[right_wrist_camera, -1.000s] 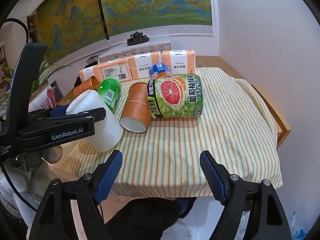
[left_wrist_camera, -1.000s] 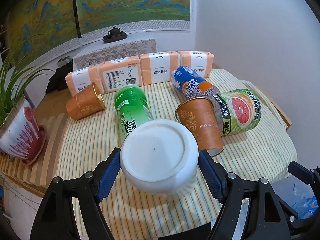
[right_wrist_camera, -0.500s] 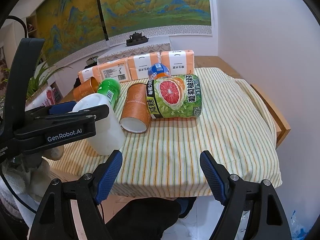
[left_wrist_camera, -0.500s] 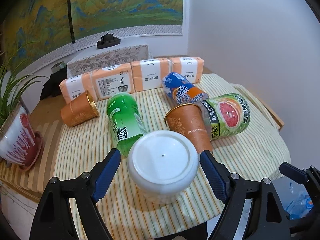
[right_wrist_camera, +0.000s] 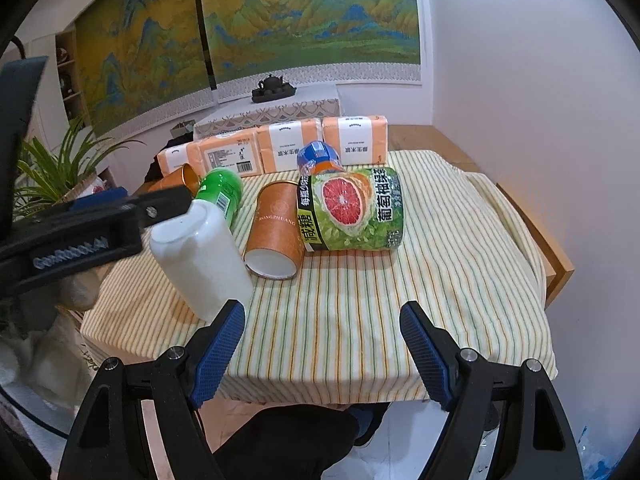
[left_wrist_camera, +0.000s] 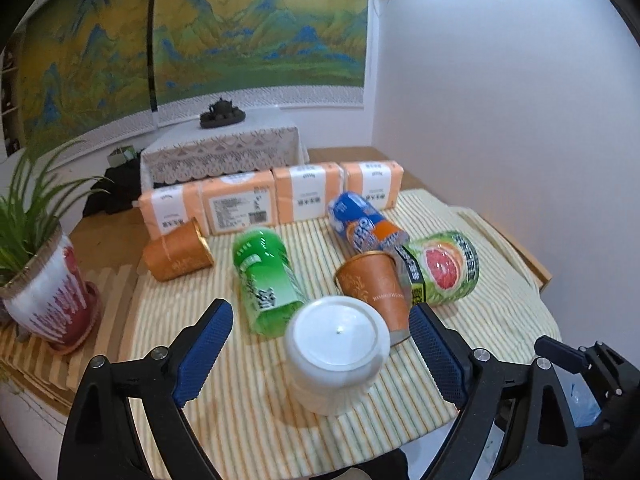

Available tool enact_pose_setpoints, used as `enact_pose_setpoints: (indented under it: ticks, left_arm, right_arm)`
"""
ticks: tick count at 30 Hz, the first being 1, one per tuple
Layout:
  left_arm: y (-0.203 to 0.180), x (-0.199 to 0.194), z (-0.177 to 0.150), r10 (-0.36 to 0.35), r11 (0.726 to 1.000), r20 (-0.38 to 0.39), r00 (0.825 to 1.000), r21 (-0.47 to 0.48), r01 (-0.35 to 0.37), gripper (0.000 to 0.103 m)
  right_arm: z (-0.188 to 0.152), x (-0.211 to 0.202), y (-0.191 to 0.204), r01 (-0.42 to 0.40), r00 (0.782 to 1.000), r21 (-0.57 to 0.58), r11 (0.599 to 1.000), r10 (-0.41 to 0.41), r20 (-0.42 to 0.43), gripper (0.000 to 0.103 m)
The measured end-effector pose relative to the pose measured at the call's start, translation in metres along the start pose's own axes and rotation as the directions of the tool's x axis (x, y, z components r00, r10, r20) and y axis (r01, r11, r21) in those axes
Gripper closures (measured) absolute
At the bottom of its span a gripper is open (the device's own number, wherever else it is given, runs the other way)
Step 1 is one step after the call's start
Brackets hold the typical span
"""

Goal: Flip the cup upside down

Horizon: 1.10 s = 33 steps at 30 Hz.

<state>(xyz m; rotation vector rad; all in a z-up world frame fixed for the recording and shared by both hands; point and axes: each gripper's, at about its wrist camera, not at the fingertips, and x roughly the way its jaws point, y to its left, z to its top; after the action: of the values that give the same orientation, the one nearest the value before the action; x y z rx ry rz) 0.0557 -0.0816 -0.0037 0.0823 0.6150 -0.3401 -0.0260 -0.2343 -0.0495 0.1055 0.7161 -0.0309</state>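
Standing inverted, white cup (left_wrist_camera: 337, 350), rim hidden, left gripper (left_wrist_camera: 320, 354) blurred

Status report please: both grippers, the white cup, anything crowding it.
Left gripper open, clear of white cup. Right gripper open, empty. Cup base-up on striped cloth. Green bottle and orange paper cup close behind.

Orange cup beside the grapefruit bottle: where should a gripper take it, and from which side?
Probably its open rim, approached from the near side. The orange cup lies on its side, mouth toward the right gripper, and the grapefruit bottle touches its right flank, blocking a pinch across the body.
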Motion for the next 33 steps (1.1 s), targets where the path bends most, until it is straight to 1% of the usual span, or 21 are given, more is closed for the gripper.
enact_pose_setpoints:
  ticks: [6,9,12,17,20,23,25,28,33]
  left_arm:
    - [0.016,-0.025,-0.005,0.038,0.999,0.044,0.998,-0.025,-0.037,0.009]
    - [0.025,-0.036,-0.012,0.059,0.997,0.051,0.997,-0.043,-0.056,0.008]
    - [0.033,-0.045,-0.023,0.096,0.994,0.056,0.994,-0.061,-0.092,0.007]
    - [0.043,-0.057,-0.040,0.125,0.989,0.048,0.991,-0.085,-0.121,0.007]
    - [0.048,-0.063,-0.050,0.144,0.985,0.046,0.989,-0.103,-0.138,0.005]
    - [0.048,-0.068,-0.062,0.173,0.980,0.049,0.984,-0.106,-0.167,0.005]
    - [0.049,-0.069,-0.068,0.180,0.978,0.045,0.983,-0.116,-0.174,0.005]
    - [0.053,-0.070,-0.072,0.189,0.973,0.040,0.981,-0.142,-0.182,0.005]
    - [0.059,-0.068,-0.072,0.205,0.968,0.035,0.978,-0.156,-0.197,0.005]
  right_arm:
    - [0.001,-0.003,0.007,-0.008,1.000,-0.008,1.000,0.008,0.022,0.026]
    - [0.002,-0.004,0.010,-0.014,0.999,-0.008,1.000,0.014,0.032,0.026]
    - [0.002,-0.005,0.012,-0.021,0.999,-0.006,1.000,0.021,0.043,0.025]
    - [0.002,-0.007,0.015,-0.023,0.997,-0.001,1.000,0.023,0.068,0.025]
    - [0.002,-0.008,0.017,-0.009,0.996,-0.001,1.000,0.009,0.091,0.022]
    - [0.000,-0.010,0.019,0.020,0.992,-0.003,1.000,-0.020,0.125,0.020]
    - [-0.001,-0.011,0.020,0.042,0.988,-0.008,0.999,-0.041,0.148,0.019]
    - [-0.003,-0.014,0.023,0.069,0.982,-0.013,0.998,-0.066,0.178,0.017]
    - [-0.002,-0.019,0.025,0.093,0.973,-0.019,0.996,-0.087,0.213,0.014]
